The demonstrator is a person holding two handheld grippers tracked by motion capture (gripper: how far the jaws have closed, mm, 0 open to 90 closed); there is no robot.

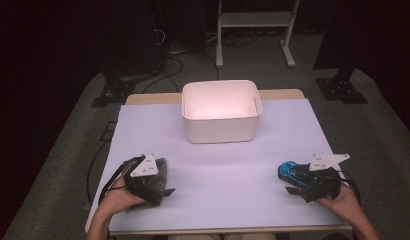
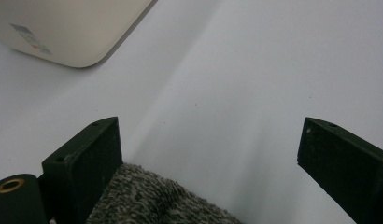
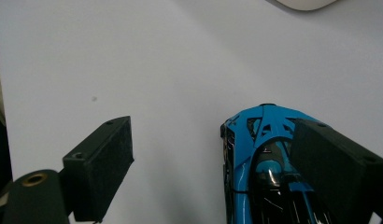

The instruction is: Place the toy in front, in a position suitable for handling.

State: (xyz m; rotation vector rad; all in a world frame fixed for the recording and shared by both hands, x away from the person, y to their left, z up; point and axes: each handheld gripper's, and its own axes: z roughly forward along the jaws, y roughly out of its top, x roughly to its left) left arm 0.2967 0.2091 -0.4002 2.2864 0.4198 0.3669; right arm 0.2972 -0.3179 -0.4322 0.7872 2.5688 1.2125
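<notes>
While both grippers rest low on the white table (image 1: 218,165), each has one item between its spread jaws. The blue toy car (image 3: 264,163), glossy hard plastic with black cut-outs and a pointed nose, lies at lower right of the right gripper view, against the right pad; the left pad stands clear, so the right gripper (image 1: 298,186) is open. Its rear is cut off by the frame edge. A grey speckled knit cloth (image 2: 152,200), nubbly and soft, sits at the bottom of the left gripper view beside the left pad; the left gripper (image 1: 160,192) is open too. The cloth's shape is hard to make out. A rounded white plastic bin (image 1: 220,127) stands upper centre.
</notes>
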